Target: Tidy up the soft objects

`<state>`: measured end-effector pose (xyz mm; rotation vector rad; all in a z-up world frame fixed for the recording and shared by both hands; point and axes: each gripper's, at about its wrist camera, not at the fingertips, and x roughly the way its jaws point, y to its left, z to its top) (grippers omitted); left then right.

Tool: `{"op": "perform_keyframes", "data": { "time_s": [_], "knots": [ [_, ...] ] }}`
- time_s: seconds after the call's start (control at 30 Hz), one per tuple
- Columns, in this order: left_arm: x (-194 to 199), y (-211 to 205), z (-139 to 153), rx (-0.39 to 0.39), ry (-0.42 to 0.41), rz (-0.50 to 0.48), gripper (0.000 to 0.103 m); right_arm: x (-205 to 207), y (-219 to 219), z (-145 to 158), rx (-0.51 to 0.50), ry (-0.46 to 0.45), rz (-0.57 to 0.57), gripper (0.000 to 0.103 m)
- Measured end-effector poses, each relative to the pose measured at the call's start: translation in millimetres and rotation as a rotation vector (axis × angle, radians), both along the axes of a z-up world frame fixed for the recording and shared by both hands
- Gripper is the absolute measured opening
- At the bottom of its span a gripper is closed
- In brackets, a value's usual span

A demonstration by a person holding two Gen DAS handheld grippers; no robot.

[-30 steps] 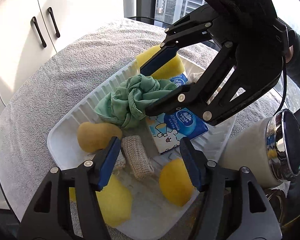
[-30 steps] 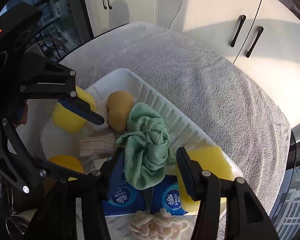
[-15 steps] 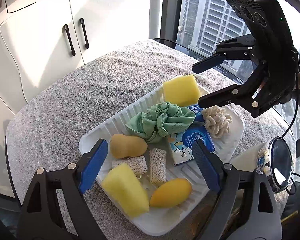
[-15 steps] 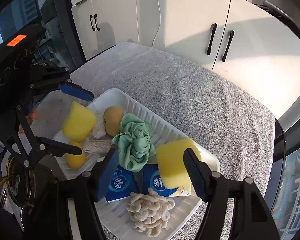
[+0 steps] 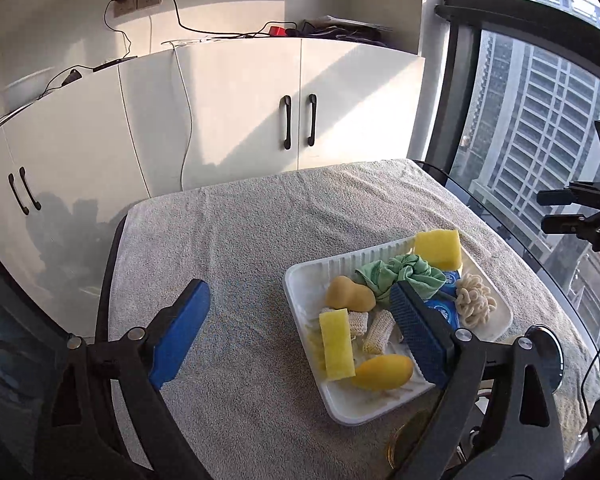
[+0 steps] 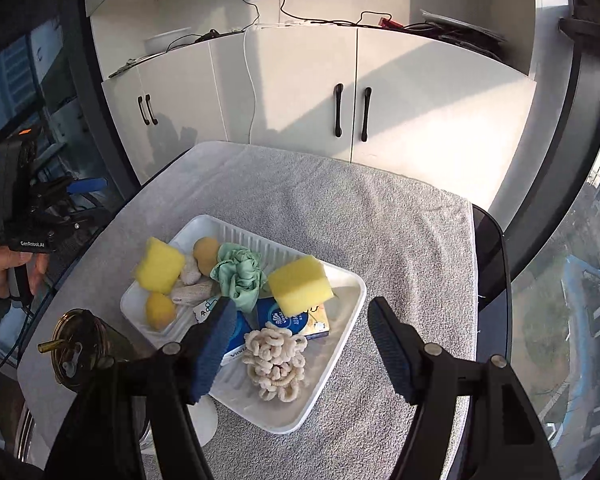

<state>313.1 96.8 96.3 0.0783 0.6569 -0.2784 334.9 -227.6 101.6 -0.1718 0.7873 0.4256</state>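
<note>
Both tools, left (image 5: 300, 334) and right (image 6: 300, 344), are held spread and empty above the table (image 5: 236, 240), their jaws having just been opening. All soft things are seen in the tray (image 6: 340, 344). The task is judged finished or between steps; any next grasp calls for descent onto 1 item.

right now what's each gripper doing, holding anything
left gripper: open, jaws just widened, nothing between them.
right gripper: open, holds nothing, above the white tray.
</note>
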Motion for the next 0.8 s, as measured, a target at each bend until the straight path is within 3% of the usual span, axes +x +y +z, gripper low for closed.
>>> {"op": "perform_keyframes", "data": {
  "time_s": [0.13, 0.27, 0.53, 0.8],
  "knots": [
    [-56, 2, 16, 0.016, -0.086, 0.061, 0.099, -46, -9, 16, 0.053, -0.060, -0.021, 0.076],
    [-107, -3, 17, 0.033, -0.117, 0.124, 0.099, -90, -11, 17, 0.094, -0.092, -0.058, 0.082],
    [-190, -27, 0, -0.035, -0.154, 0.247, 0.103, -187, 6, -19, 0.151, -0.152, -0.164, 0.100],
    [-242, -52, -18, -0.080, -0.157, 0.341, 0.103, -247, 38, -57, 0.139, -0.200, -0.318, 0.103]
  ]
}}
